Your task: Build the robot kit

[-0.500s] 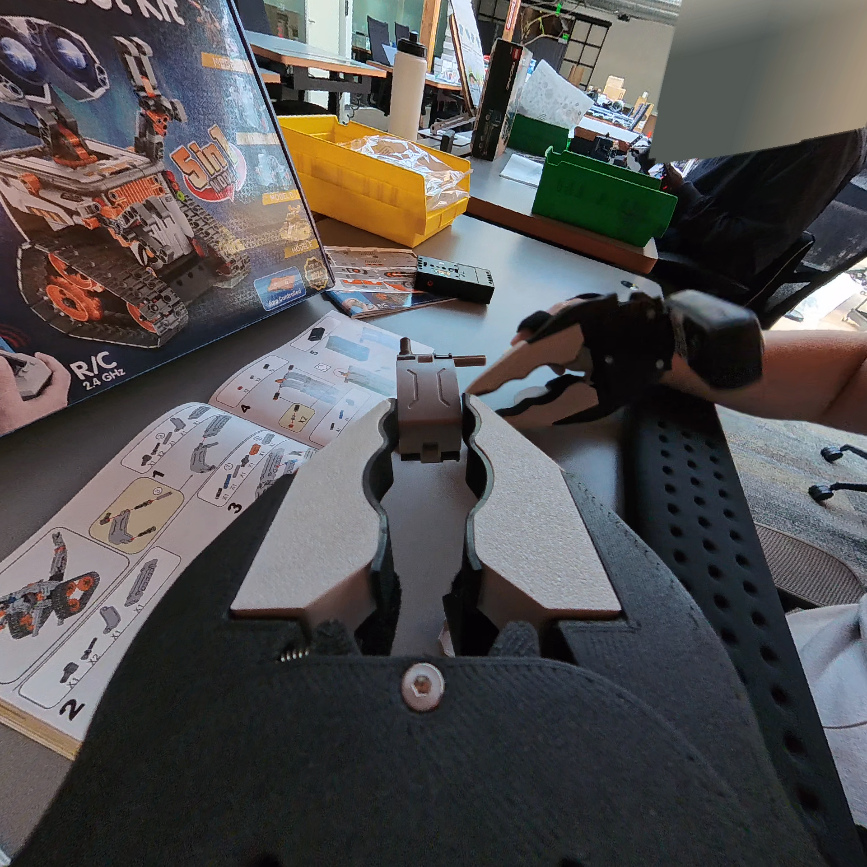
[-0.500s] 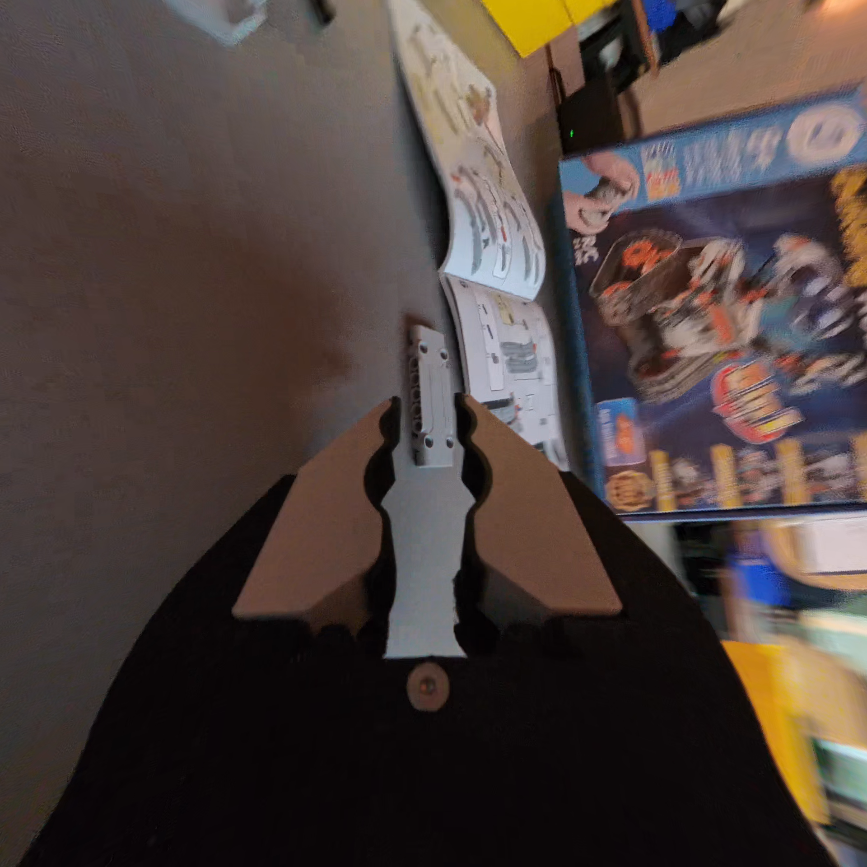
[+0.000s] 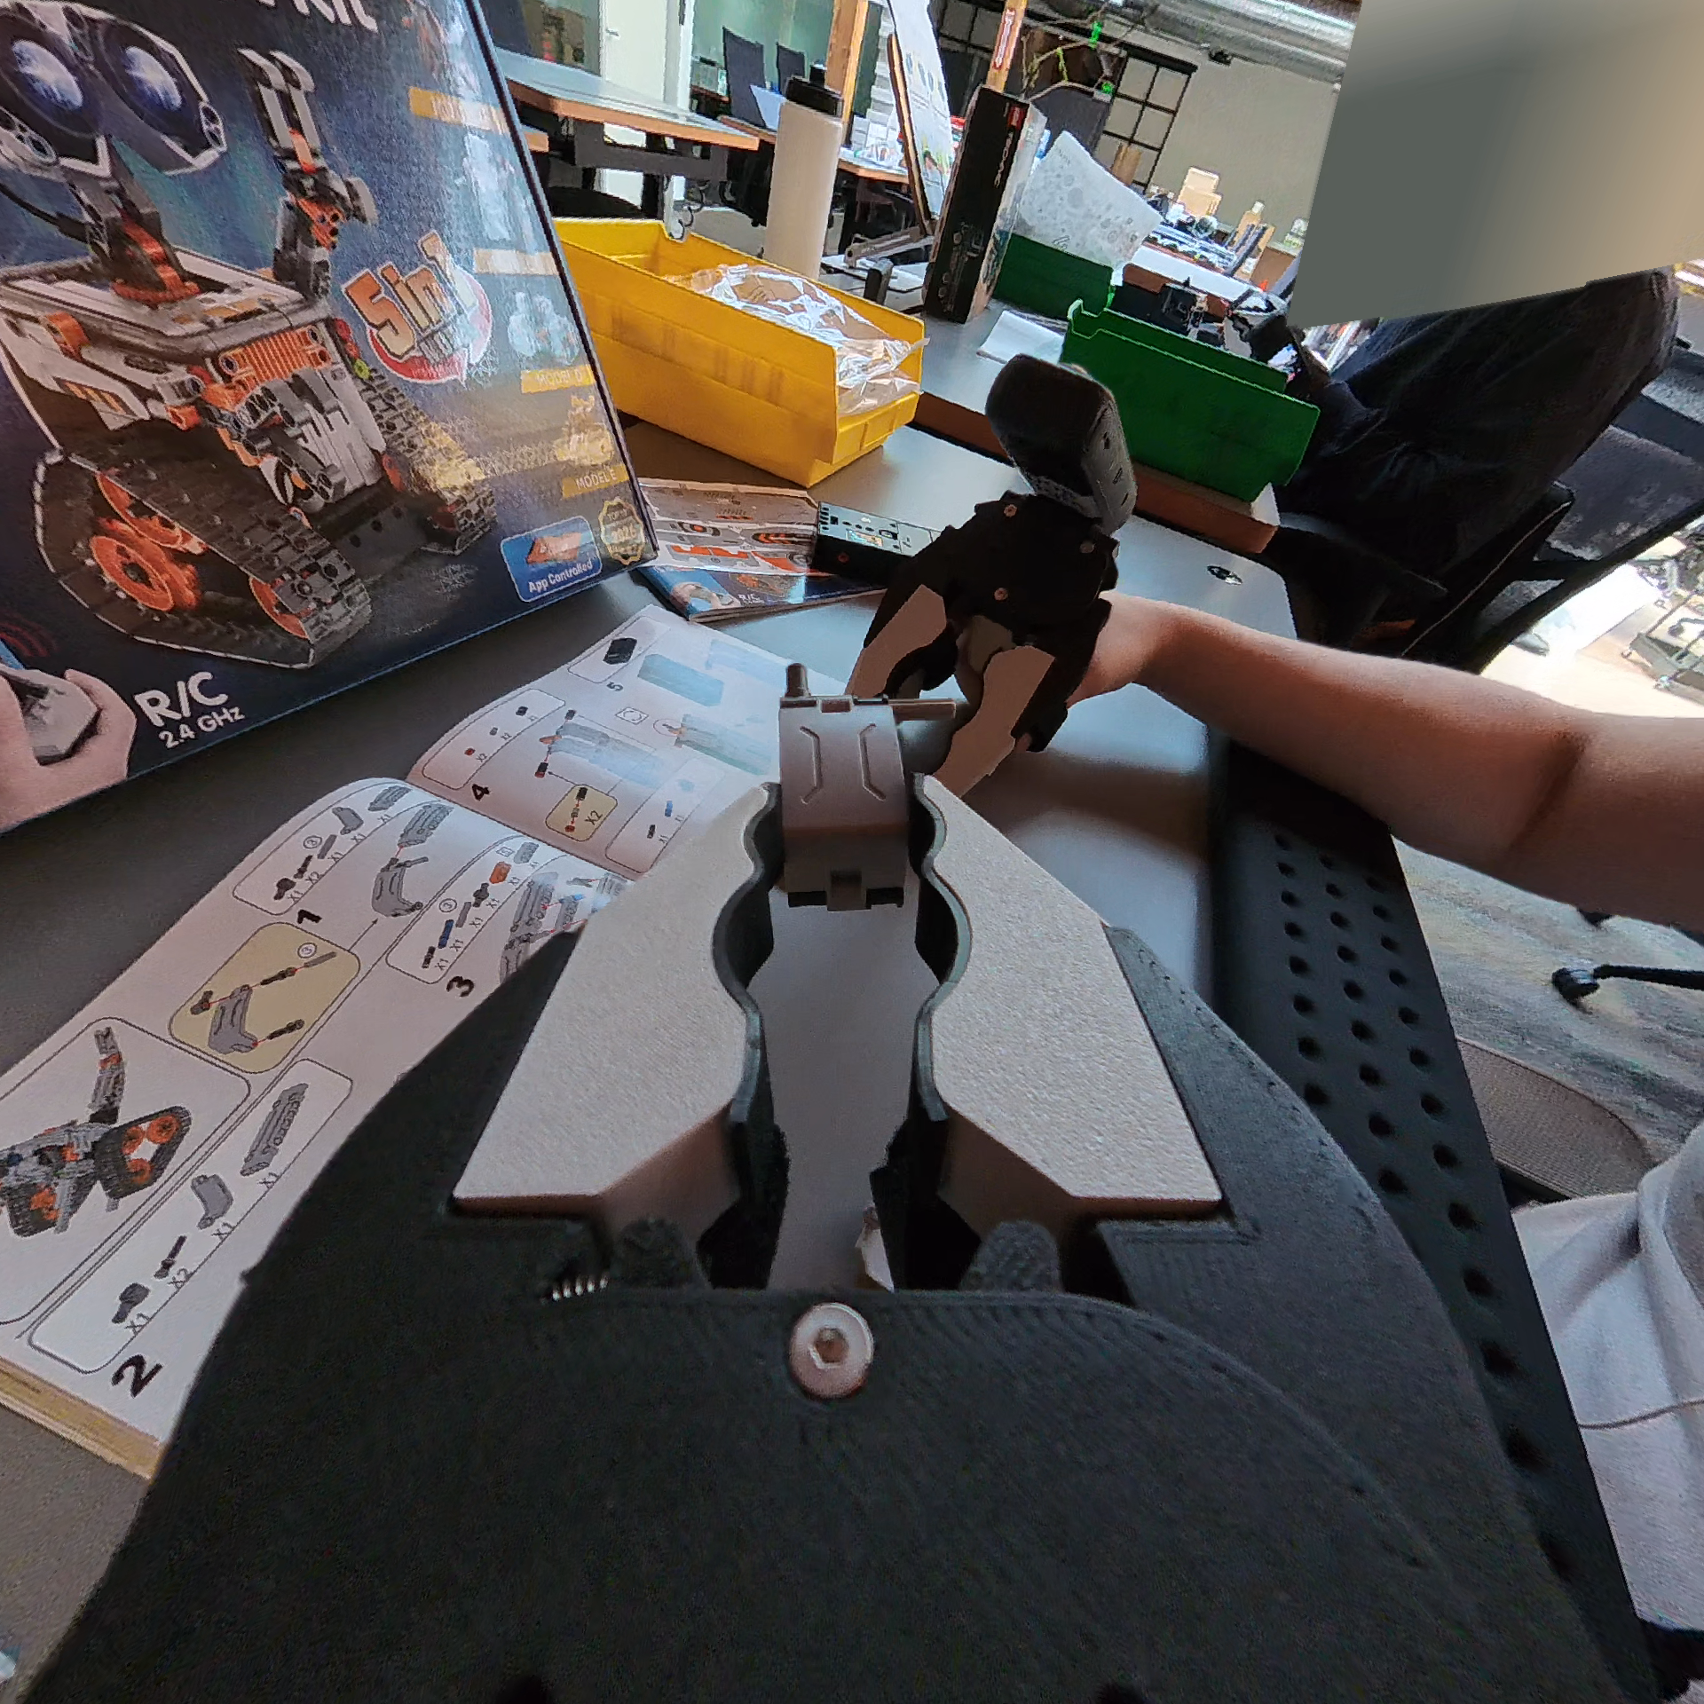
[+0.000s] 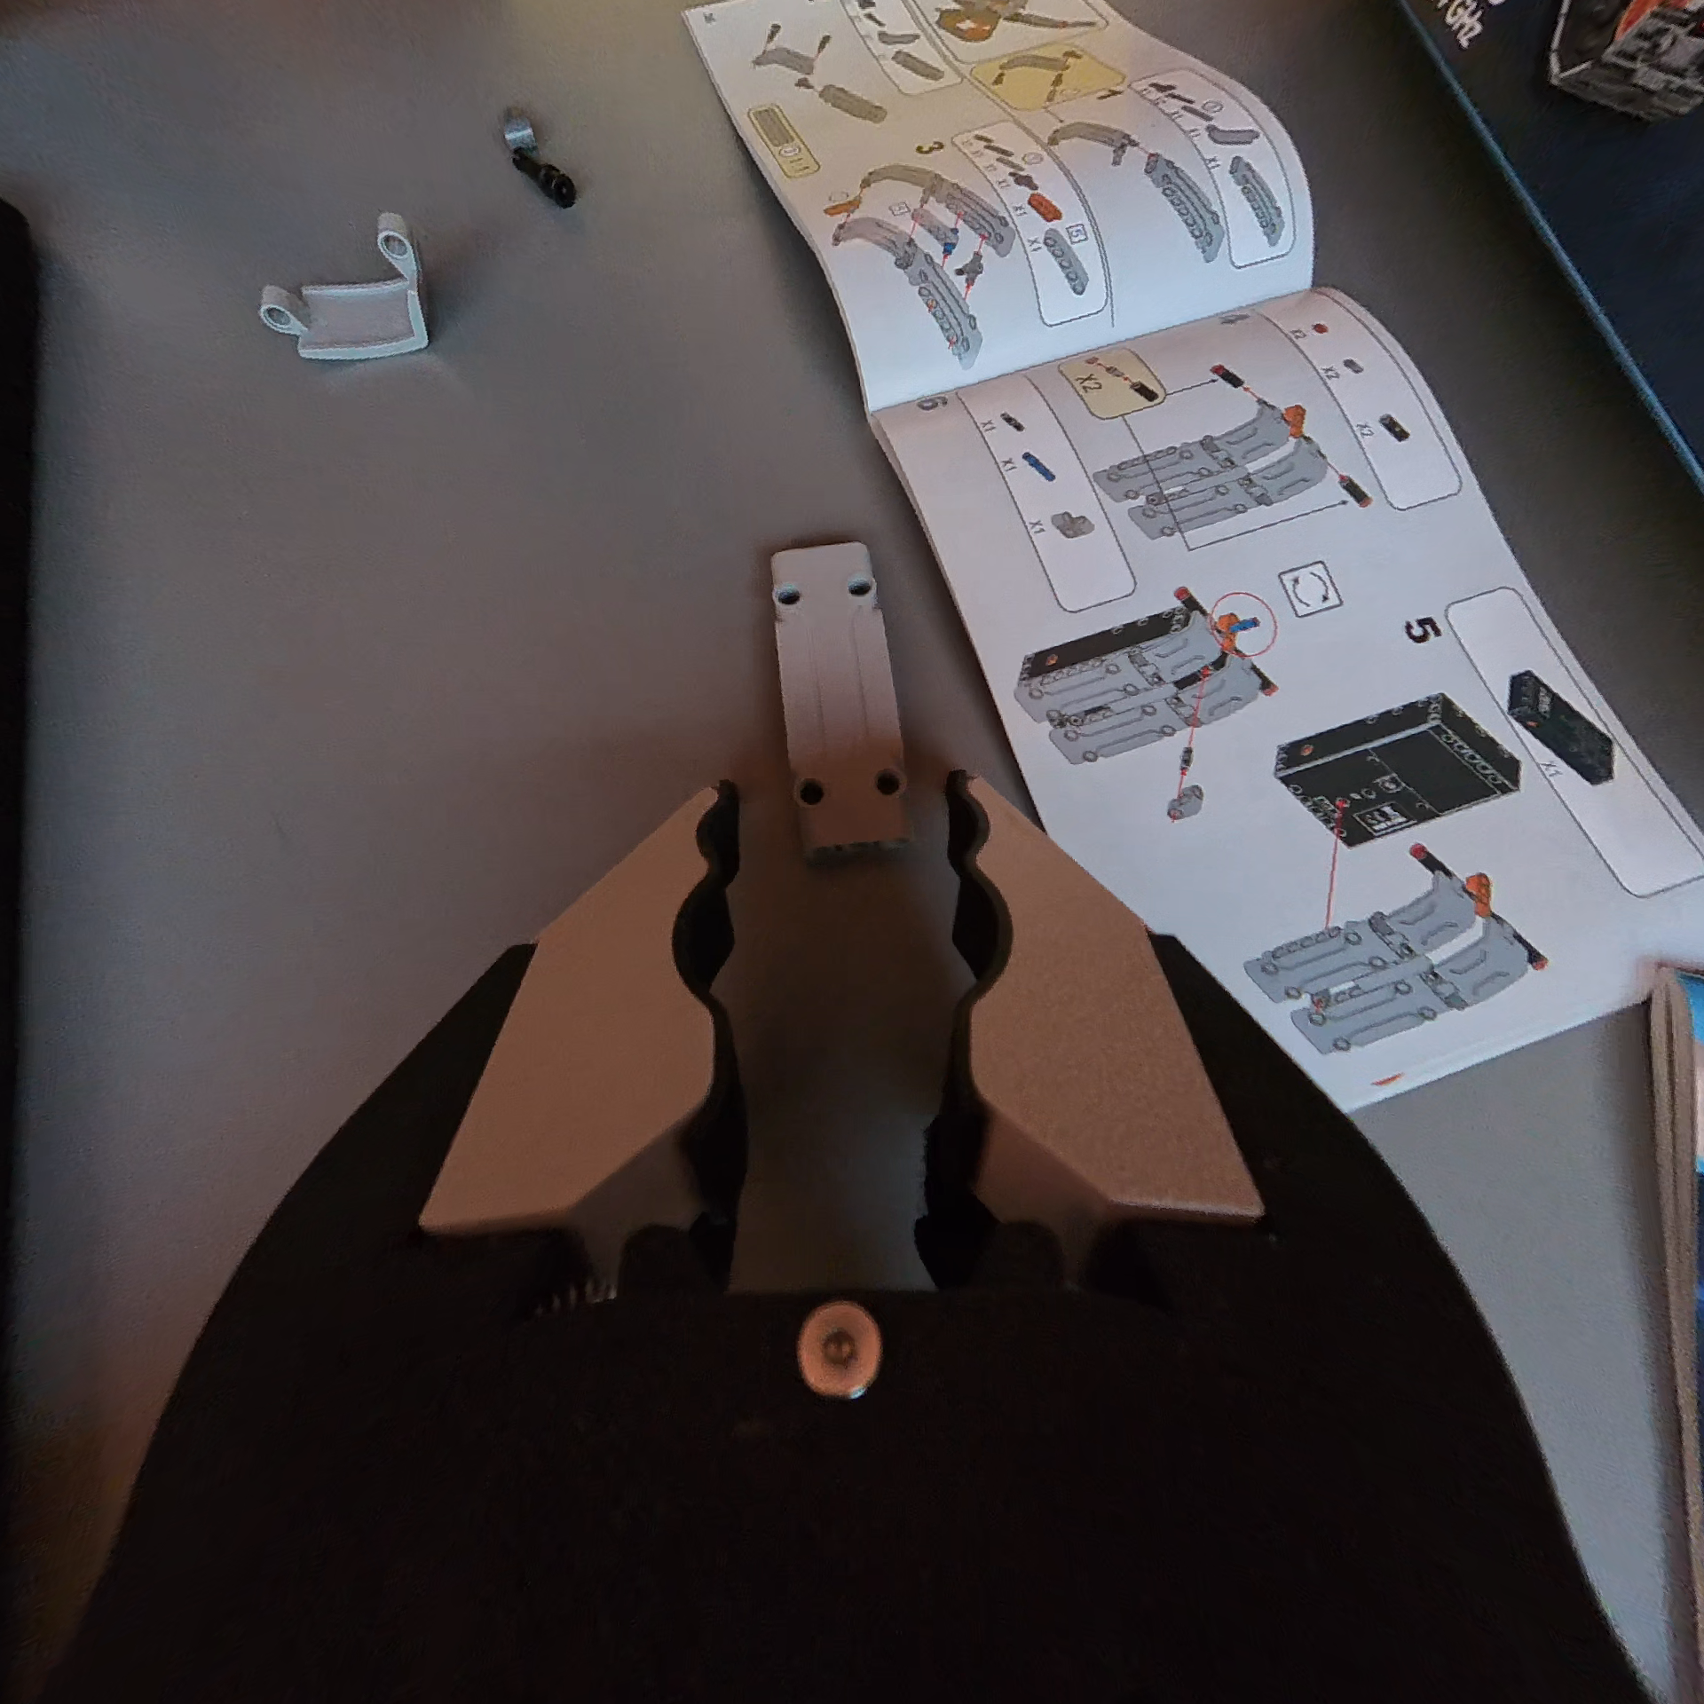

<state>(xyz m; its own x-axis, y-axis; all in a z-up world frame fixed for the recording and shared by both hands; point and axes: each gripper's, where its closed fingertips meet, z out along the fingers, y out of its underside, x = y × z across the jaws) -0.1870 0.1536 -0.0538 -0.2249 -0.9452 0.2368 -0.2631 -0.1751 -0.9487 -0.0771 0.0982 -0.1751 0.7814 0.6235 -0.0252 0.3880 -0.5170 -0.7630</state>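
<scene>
left gripper (image 3: 844, 811): black printed body, pale wedge-shaped fingers, closed narrow on a grey moulded plastic building-kit piece (image 3: 841, 804) with two pins standing out of its far end; the piece is held above the grey tabletop (image 3: 1088, 830).

right gripper (image 4: 837, 811): same build, jaws spread wide, pointed down at the table. a flat light-grey plastic panel with four pin holes (image 4: 837, 701) lies between and just ahead of its fingertips; neither finger appears to touch it, though the near end is hard to judge. in the left wrist view the right gripper (image 3: 931, 728) shows just beyond the held piece, a bare forearm (image 3: 1383, 738) reaching in behind it.

loose parts, right wrist view: a small curved light-grey bracket with two ringed lugs (image 4: 350, 300) lying well to the left of the panel; farther off, a short black pin joined to a small grey connector (image 4: 539, 161).

paper: an open white instruction booklet with numbered assembly diagrams (image 4: 1245, 572) just right of the panel.

surroundings, left wrist view: a large dark-blue kit box picturing a tracked robot (image 3: 277, 369) standing behind the booklet; a yellow plastic bin holding a clear bag (image 3: 728, 369); a green plastic bin (image 3: 1189, 406); a small black rectangular module (image 3: 862, 544); a white bottle (image 3: 802, 175) farther back.
</scene>
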